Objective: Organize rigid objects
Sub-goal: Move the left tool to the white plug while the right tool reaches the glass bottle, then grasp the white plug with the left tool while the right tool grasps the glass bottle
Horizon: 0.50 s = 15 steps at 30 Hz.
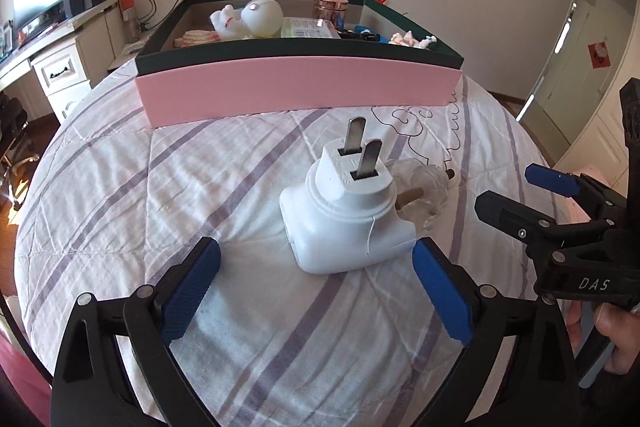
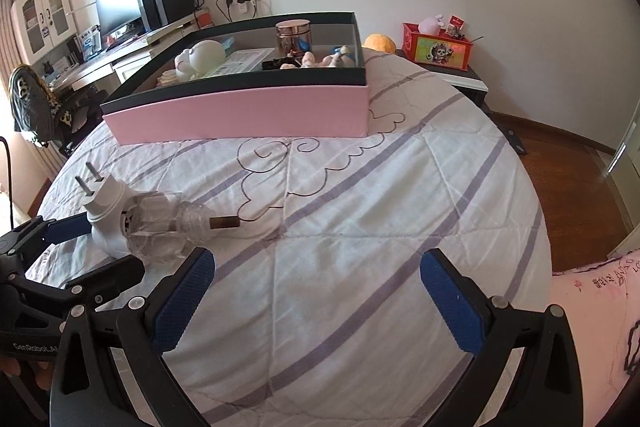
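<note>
bed [image 1: 100, 187]: I work over a white quilt with purple stripes; everything of the task lies on it.

box [image 1: 296, 91]: a wide tray with pink walls and a dark rim, at 12 o'clock from both my grippers, well beyond the plug. It already holds a pale round toy, a copper-lidded jar and small bits. I judge it the place where the loose piece belongs.

plug-in unit [image 1: 340, 219]: a white body with two flat prongs pointing up and away toward 12 o'clock, and a clear bottle [image 2: 168, 227] with a brown wick stub screwed into its side. It lies on the quilt. In the right wrist view its long axis runs from about 9 to 3 o'clock, wick end toward 3.

left gripper [image 1: 316, 259]: spread wide, holding nothing. The unit sits at 12 o'clock, right at the mouth; the right-side pad looks to be just beside or touching the white body, the left-side pad stands apart from it. This is the nearer arm, and I judge a short push forward and a squeeze would take the white body across its width.

right gripper [image 2: 316, 271]: also spread, empty. The unit lies off at 10 o'clock, outside the jaws, so this arm would have to swing left to reach it.

risk: my guess is the clear bottle may roll or twist if only the white body is squeezed.
</note>
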Each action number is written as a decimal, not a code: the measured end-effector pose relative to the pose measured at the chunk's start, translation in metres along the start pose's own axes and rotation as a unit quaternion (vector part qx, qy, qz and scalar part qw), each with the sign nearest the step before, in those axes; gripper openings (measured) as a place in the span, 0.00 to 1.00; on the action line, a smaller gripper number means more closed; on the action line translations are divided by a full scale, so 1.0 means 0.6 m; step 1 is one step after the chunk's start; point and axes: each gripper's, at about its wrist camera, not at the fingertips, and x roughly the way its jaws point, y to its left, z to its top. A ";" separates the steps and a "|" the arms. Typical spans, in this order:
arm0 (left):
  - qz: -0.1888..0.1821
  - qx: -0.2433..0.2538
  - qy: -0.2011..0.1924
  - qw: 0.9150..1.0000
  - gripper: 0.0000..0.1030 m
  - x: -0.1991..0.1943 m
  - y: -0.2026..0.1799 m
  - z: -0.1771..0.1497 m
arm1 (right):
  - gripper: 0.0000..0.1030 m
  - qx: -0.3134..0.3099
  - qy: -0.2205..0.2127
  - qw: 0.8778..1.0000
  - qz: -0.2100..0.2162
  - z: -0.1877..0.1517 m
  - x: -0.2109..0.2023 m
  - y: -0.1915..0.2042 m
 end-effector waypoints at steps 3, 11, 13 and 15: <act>0.010 -0.013 -0.004 1.000 0.95 -0.005 0.011 0.000 | 1.00 -0.006 0.010 1.000 0.006 0.002 0.010 0.012; 0.031 -0.034 -0.006 0.999 0.97 -0.005 0.045 -0.001 | 1.00 -0.059 0.028 0.997 0.041 0.010 0.024 0.064; 0.043 -0.031 -0.007 0.999 0.98 -0.007 0.050 -0.001 | 1.00 -0.076 0.034 0.995 0.046 0.014 0.030 0.079; 0.057 -0.032 -0.007 0.998 0.97 -0.007 0.057 -0.002 | 1.00 -0.093 0.039 0.994 0.053 0.021 0.039 0.092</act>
